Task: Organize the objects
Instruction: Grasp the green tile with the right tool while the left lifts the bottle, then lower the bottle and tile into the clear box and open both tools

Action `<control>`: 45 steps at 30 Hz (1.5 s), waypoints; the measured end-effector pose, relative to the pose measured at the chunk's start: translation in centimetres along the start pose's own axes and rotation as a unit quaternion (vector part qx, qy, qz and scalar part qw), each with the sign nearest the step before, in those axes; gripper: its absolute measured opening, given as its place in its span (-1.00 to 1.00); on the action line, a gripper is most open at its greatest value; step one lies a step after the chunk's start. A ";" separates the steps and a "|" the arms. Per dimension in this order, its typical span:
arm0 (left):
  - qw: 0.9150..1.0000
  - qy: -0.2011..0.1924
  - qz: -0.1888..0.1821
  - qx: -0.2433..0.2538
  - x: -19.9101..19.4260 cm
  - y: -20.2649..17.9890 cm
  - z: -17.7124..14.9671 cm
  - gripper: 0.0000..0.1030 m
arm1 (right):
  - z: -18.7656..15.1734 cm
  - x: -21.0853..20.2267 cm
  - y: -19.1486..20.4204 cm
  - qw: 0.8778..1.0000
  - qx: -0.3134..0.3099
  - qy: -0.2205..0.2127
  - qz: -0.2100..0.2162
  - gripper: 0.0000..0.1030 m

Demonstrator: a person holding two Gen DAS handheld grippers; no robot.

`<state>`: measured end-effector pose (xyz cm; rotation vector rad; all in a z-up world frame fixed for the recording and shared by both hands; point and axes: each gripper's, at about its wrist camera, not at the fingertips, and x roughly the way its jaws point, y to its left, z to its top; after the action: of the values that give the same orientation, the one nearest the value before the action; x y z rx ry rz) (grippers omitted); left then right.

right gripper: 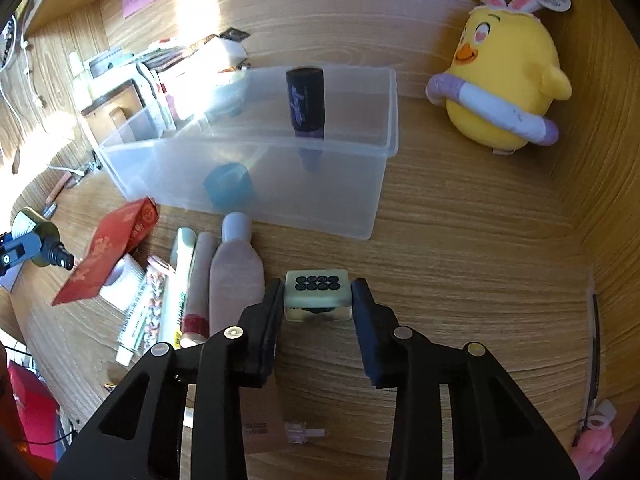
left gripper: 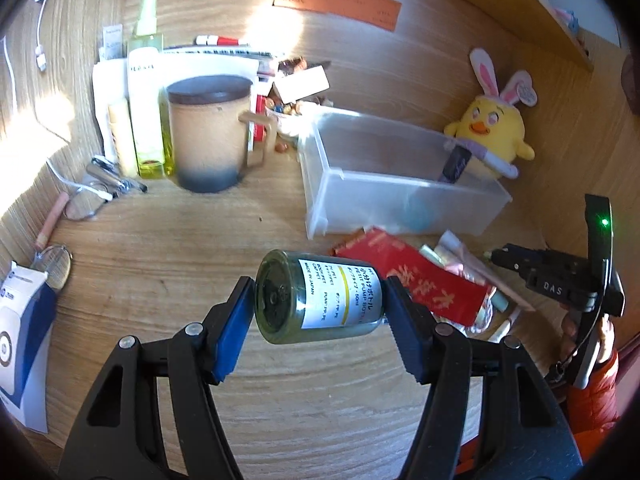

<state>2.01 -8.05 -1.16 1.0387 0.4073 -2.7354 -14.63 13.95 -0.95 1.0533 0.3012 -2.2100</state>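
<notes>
Left wrist view: the left gripper [left gripper: 318, 300] clamps a dark green pump bottle [left gripper: 316, 298] sideways between its blue pads; white label reads "PETIT PUMP BOTTLE", "MADE IN JAPAN". Ahead-right lies a translucent plastic bin [left gripper: 400, 176]. Right wrist view: the right gripper [right gripper: 318, 300] clamps a pale mahjong tile [right gripper: 316, 294] bearing eight circles, above the woodgrain desk [right gripper: 460, 240].

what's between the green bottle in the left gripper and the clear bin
Nothing visible blocks it. The green bottle, held on its side in the left gripper, is above bare desk, with the clear bin beyond it. The bin's top is open, and the red packet lies off to the right.
</notes>
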 end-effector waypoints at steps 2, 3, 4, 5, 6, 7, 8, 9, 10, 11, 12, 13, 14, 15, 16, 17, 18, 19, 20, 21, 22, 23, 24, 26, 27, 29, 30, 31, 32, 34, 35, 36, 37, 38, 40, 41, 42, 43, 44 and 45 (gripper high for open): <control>1.000 -0.008 0.001 -0.001 -0.2 -0.1 0.4 0.25 | 0.3 -0.6 -0.2 1.000 0.004 -0.009 0.002 -0.40; 1.000 -0.013 0.000 -0.003 -0.3 -0.1 0.8 0.25 | 0.5 -0.9 -0.2 1.000 0.005 -0.013 0.002 -0.40; 1.000 -0.017 -0.002 -0.004 -0.4 -0.2 1.1 0.25 | 0.6 -1.4 -0.2 1.000 0.006 -0.019 0.003 -0.40; 1.000 -0.020 -0.004 -0.004 -0.4 -0.4 1.3 0.25 | 0.8 -1.8 -0.2 1.000 0.007 -0.025 0.003 -0.40; 1.000 -0.023 -0.005 -0.003 -0.4 -0.5 1.6 0.25 | 1.1 -2.2 -0.2 0.999 0.007 -0.031 0.005 -0.40; 1.000 -0.029 -0.006 0.000 -0.4 -0.8 2.0 0.25 | 1.3 -2.8 -0.1 0.999 0.007 -0.039 0.006 -0.40; 0.999 -0.032 -0.006 0.002 -0.4 -1.0 2.3 0.25 | 1.5 -3.1 -0.1 0.999 0.006 -0.045 0.007 -0.40; 0.999 -0.038 -0.005 0.005 -0.3 -1.3 2.7 0.25 | 1.7 -3.5 0.1 0.999 0.005 -0.051 0.008 -0.40; 0.999 -0.041 -0.006 0.006 -0.3 -1.4 3.0 0.25 | 2.0 -4.0 0.2 0.998 0.004 -0.058 0.009 -0.40; 0.999 -0.045 -0.010 0.008 -0.2 -1.7 3.4 0.25 | 2.2 -4.3 0.4 0.998 0.003 -0.065 0.011 -0.40; 0.999 -0.047 -0.012 0.009 -0.1 -1.9 3.6 0.25 | 2.5 -4.6 0.5 0.997 0.002 -0.070 0.012 -0.40; 0.999 -0.049 -0.015 0.010 0.1 -2.2 3.9 0.25 | 2.8 -4.9 0.7 0.997 0.002 -0.076 0.015 -0.40; 0.998 -0.052 -0.016 0.013 0.3 -2.4 4.2 0.25 | 3.0 -5.1 0.8 0.997 0.001 -0.081 0.018 -0.40; 0.998 -0.053 -0.017 0.016 0.5 -2.7 4.5 0.25 | 3.4 -5.2 1.0 0.996 0.000 -0.085 0.021 -0.40; 0.998 -0.054 -0.017 0.018 0.8 -3.0 4.9 0.25 | 3.8 -5.3 1.2 0.996 -0.002 -0.089 0.024 -0.40; 0.998 -0.054 -0.017 0.019 1.0 -3.1 5.1 0.25 | 4.0 -5.3 1.4 0.995 -0.004 -0.092 0.026 -0.40; 0.998 -0.053 -0.019 0.020 1.4 -3.3 5.4 0.25 | 4.5 -5.2 1.7 0.995 -0.008 -0.095 0.029 -0.40; 0.998 -0.052 -0.021 0.020 1.7 -3.4 5.6 0.25 | 4.7 -5.1 1.9 0.995 -0.011 -0.096 0.031 -0.40; 0.998 -0.050 -0.023 0.020 2.0 -3.5 5.9 0.25 | 5.2 -4.9 2.1 0.995 -0.014 -0.097 0.033 -0.40; 0.998 -0.049 -0.023 0.021 2.3 -3.6 6.1 0.25 | 5.5 -4.6 2.3 0.995 -0.017 -0.096 0.036 -0.40; 0.998 -0.047 -0.023 0.020 2.7 -3.7 6.3 0.25 | 6.0 -4.2 2.6 0.995 -0.020 -0.094 0.039 -0.40; 0.999 -0.046 -0.022 0.019 3.0 -3.7 6.6 0.25 | 6.4 -3.9 2.7 0.995 -0.024 -0.091 0.043 -0.40; 0.999 -0.043 -0.023 0.017 3.5 -3.6 6.8 0.25 | 6.9 -3.4 2.9 0.995 -0.026 -0.088 0.045 -0.40; 0.999 -0.037 -0.024 0.013 4.1 -3.5 7.3 0.25 | 7.9 -2.4 3.2 0.995 -0.031 -0.079 0.055 -0.40; 0.999 -0.034 -0.025 0.011 4.5 -3.4 7.6 0.25 | 8.4 -2.0 3.4 0.995 -0.033 -0.074 0.060 -0.40; 0.999 -0.030 -0.024 0.009 5.1 -3.2 8.1 0.25 | 9.3 -1.0 3.9 0.995 -0.041 -0.064 0.067 -0.40; 0.999 -0.028 -0.024 0.009 5.4 -3.2 8.4 0.25 | 9.7 -0.5 4.1 0.995 -0.044 -0.059 0.068 -0.40; 0.999 -0.026 -0.024 0.009 5.7 -3.2 8.7 0.25 | 10.3 0.0 4.3 0.995 -0.046 -0.055 0.069 -0.40; 0.999 -0.025 -0.024 0.010 6.0 -3.2 9.0 0.25 | 10.4 0.4 4.4 0.995 -0.047 -0.052 0.068 -0.40; 0.999 -0.021 -0.022 0.011 6.7 -3.2 9.5 0.25 | 11.0 1.1 4.5 0.996 -0.049 -0.049 0.060 -0.40; 1.000 -0.019 -0.020 0.012 7.1 -3.2 9.8 0.25 | 11.1 1.4 4.4 0.996 -0.048 -0.047 0.056 -0.40; 1.000 -0.015 -0.020 0.012 7.5 -3.2 10.0 0.25 | 11.2 1.7 4.2 0.997 -0.046 -0.046 0.052 -0.40; 1.000 -0.011 -0.020 0.014 8.0 -3.3 10.1 0.25 | 11.3 2.0 4.0 0.997 -0.043 -0.045 0.047 -0.40; 1.000 -0.006 -0.020 0.015 8.4 -3.4 10.2 0.25 | 11.4 2.2 3.8 0.997 -0.040 -0.044 0.041 -0.40; 1.000 0.000 -0.019 0.019 9.2 -3.6 10.4 0.25 | 11.4 2.6 3.4 0.998 -0.035 -0.044 0.029 -0.40; 1.000 -0.003 -0.010 0.027 9.4 -3.9 10.5 0.25 | 11.4 2.7 3.1 0.998 -0.033 -0.043 0.026 -0.40; 0.999 -0.002 -0.006 0.032 9.6 -4.1 10.6 0.25 | 11.4 2.8 2.9 0.998 -0.031 -0.042 0.026 -0.40; 0.999 -0.001 -0.006 0.036 9.7 -4.4 10.7 0.25 | 11.4 2.9 2.6 0.998 -0.029 -0.041 0.024 -0.40; 0.999 0.001 -0.008 0.038 10.0 -4.5 10.8 0.25 | 11.4 3.1 2.4 0.999 -0.028 -0.039 0.022 -0.40; 0.999 0.004 -0.009 0.041 10.2 -4.7 10.8 0.25 | 11.4 3.2 2.2 0.999 -0.027 -0.037 0.020 -0.40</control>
<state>-13.51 -7.81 0.64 1.0725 0.3084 -2.7856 -21.53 5.49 4.17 0.9370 0.3032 -2.1868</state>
